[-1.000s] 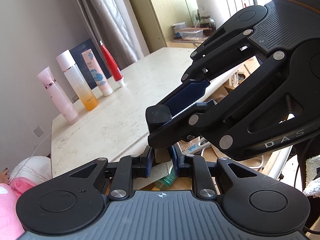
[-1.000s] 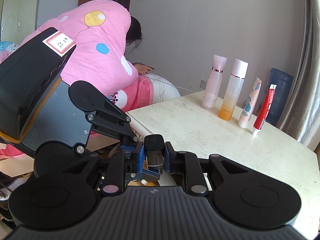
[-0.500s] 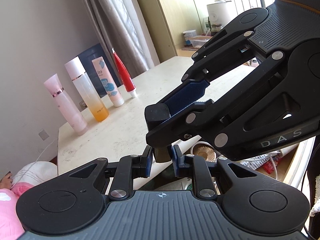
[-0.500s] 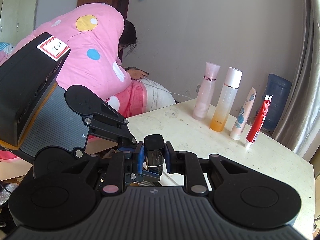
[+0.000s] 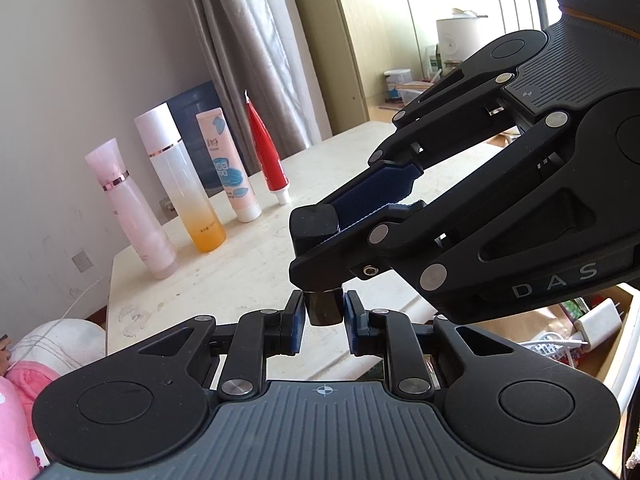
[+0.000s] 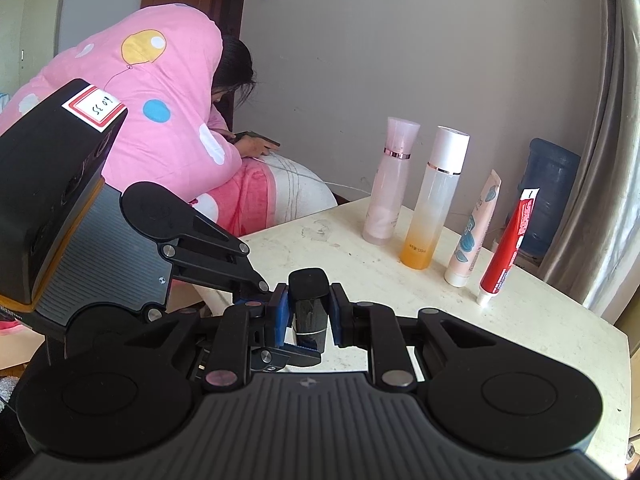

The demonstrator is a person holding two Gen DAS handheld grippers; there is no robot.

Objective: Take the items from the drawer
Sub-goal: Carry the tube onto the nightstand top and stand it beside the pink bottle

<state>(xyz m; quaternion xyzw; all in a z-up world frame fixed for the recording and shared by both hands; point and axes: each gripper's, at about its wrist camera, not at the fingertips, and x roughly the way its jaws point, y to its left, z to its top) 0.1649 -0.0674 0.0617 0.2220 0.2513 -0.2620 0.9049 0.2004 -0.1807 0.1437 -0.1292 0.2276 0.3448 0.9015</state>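
Observation:
A small black lipstick-like tube [image 5: 314, 220] hangs in the air above the near edge of the cream table [image 5: 248, 264]. Both grippers hold it at once. My left gripper [image 5: 324, 314] is shut on its lower end. My right gripper [image 5: 316, 246] comes in from the upper right and is clamped on the upper part. In the right wrist view the tube [image 6: 308, 300] stands upright between the blue pads of my right gripper [image 6: 308, 314], while my left gripper [image 6: 286, 332] reaches in from the left beneath it. The open drawer [image 5: 612, 364] shows at the lower right.
Two tall bottles [image 6: 390, 184] [image 6: 436, 200], a pale tube [image 6: 474, 232] and a red tube [image 6: 510, 240] stand in a row at the table's back. A white charger [image 5: 596, 320] lies in the drawer. A person in pink [image 6: 160, 120] sits left of the table.
Both grippers, still clamped on the black tube, have moved together from above the drawer toward the table. The drawer's contents have slid off to the lower right and the bottles look nearer.

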